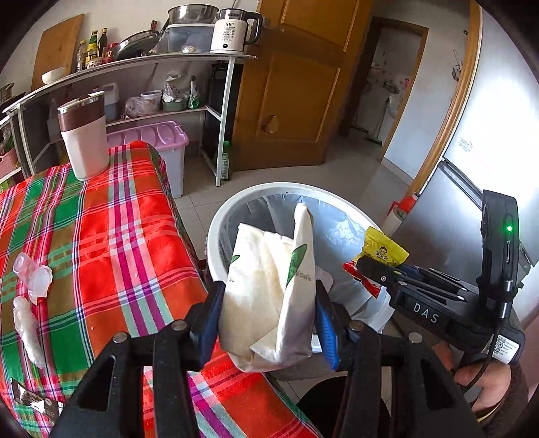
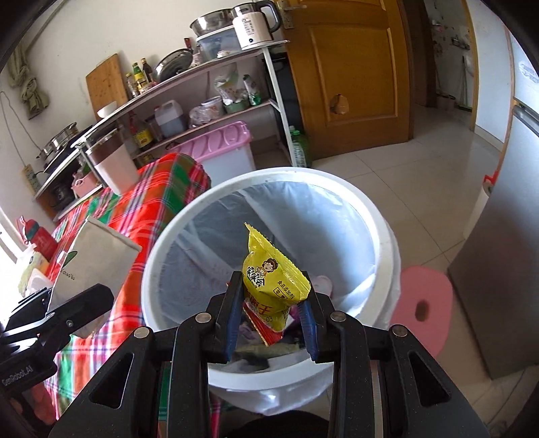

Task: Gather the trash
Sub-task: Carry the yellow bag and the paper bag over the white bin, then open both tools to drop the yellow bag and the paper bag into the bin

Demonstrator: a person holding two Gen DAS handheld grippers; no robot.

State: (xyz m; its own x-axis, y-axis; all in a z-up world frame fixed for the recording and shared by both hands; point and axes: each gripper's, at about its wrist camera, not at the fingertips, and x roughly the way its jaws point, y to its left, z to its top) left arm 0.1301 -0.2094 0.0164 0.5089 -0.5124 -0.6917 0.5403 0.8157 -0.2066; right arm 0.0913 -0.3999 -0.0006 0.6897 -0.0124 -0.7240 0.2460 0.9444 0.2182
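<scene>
While the left tongs (image 1: 269, 316) grip a crumpled white paper bag (image 1: 269, 289) with green leaf marks between their blue pads, the bag stands upright and hangs over the near rim of the white trash bin (image 1: 215, 236), just past the edge of the counter (image 1: 101, 236). In the left wrist view the right tongs (image 1: 367, 269) come in from the right, with a hand (image 1: 485, 380) below on the handle. They are clamped on a yellow snack wrapper (image 2: 273, 279), its red-printed lower end pinched between the pads and its top standing up. In the right wrist view the wrapper sits over the open mouth of the bin, which is lined with a clear plastic bag (image 2: 320, 219) and already has some scraps at the bottom.

The counter is covered with a red, green and pink plaid cloth. On it stand a white tumbler (image 1: 84, 138) with a brown band at the far corner and a few clear plastic cups (image 1: 33, 276) near the left edge. Beyond the counter a metal shelf (image 1: 134, 64) carries a kettle (image 1: 232, 30), bowls and bottles. A pink stool (image 2: 424, 303) stands on the floor tiles just right of the bin.
</scene>
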